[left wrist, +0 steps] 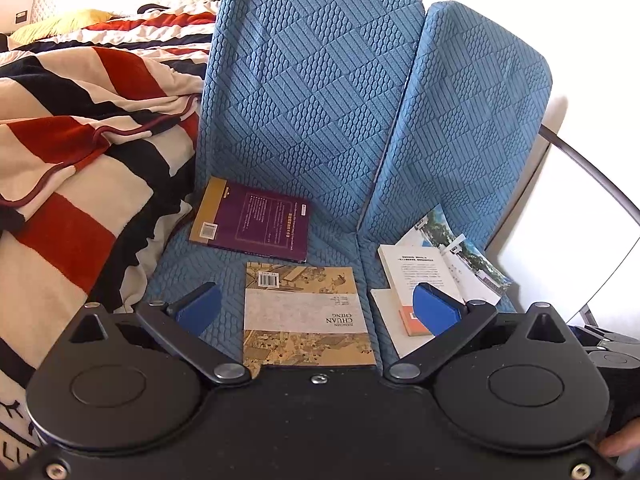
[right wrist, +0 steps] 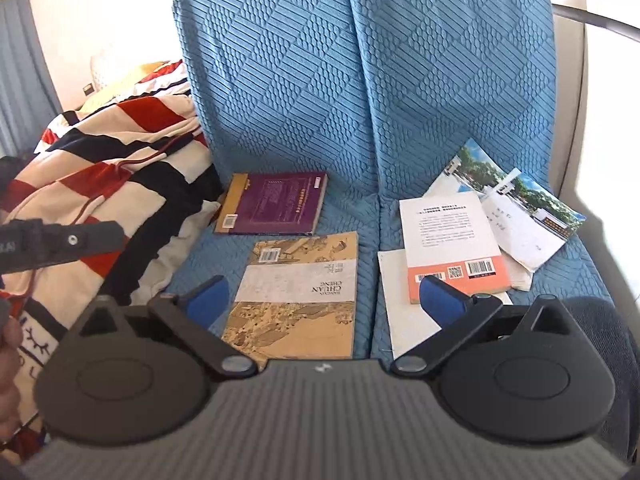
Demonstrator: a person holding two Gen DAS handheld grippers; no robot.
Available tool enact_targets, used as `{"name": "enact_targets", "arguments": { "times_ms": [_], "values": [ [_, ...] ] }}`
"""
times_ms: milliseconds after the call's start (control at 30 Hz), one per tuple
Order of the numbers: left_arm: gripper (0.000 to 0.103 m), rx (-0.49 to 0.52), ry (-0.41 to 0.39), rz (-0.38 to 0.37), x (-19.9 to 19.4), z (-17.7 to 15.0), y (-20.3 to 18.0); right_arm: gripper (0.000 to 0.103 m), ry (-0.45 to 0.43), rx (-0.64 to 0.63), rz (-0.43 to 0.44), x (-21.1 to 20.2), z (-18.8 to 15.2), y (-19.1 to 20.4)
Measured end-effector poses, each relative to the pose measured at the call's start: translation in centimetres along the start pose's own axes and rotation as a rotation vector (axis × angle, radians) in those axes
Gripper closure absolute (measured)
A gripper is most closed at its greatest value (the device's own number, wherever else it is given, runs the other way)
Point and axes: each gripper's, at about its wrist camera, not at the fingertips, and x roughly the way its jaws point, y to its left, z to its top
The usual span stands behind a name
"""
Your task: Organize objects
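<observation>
Two spread, empty tools, left tool [left wrist: 316,308] and right tool [right wrist: 326,300], face a tan painted-cover book [left wrist: 306,314].

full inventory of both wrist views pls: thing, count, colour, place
purple paperback book: 1, purple with tan strip, left seat cushion, rear
tan painted-cover book: 1, tan and white, left seat cushion, front
white-and-orange paperback: 1, right cushion, on white sheets
photo-cover booklet: 1, white with blue-green photos, right cushion, partly under the paperback
blue textured sofa cover: 1, over seat and back
striped blanket: 1, red, navy, cream, left of sofa
left gripper: black, blue fingers, open
right gripper: black, blue fingers, open
</observation>
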Motion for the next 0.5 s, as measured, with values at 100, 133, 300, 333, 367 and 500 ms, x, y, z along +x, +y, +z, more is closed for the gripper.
{"name": "enact_targets", "arguments": {
  "times_ms": [100,133,300,333,367,500],
  "values": [
    [0.001,-0.002,-0.002,0.001,0.2,0.1,0.1,0.0,0.009,0.005,-0.005,0.2,-0.1,0.0],
    [0.001,-0.003,-0.001,0.002,0.2,0.1,0.1,0.0,0.01,0.007,-0.004,0.2,-0.1,0.0],
    [0.001,-0.003,-0.005,-0.002,0.8,0.1,0.3,0.0,0.018,0.017,-0.007,0.9,-0.3,-0.1],
    [0.001,-0.008,-0.003,-0.003,1.0,0.2,0.4,0.0,0.02,0.019,-0.007,1.0,-0.3,-0.1],
    [0.001,-0.01,-0.002,-0.004,1.3,0.2,0.5,0.0,0.021,0.017,-0.006,1.2,-0.3,-0.1],
    [0.001,-0.014,0.002,0.004,2.3,0.1,0.9,0.0,0.023,-0.002,-0.015,2.0,-0.4,0.2]
  ]
}}
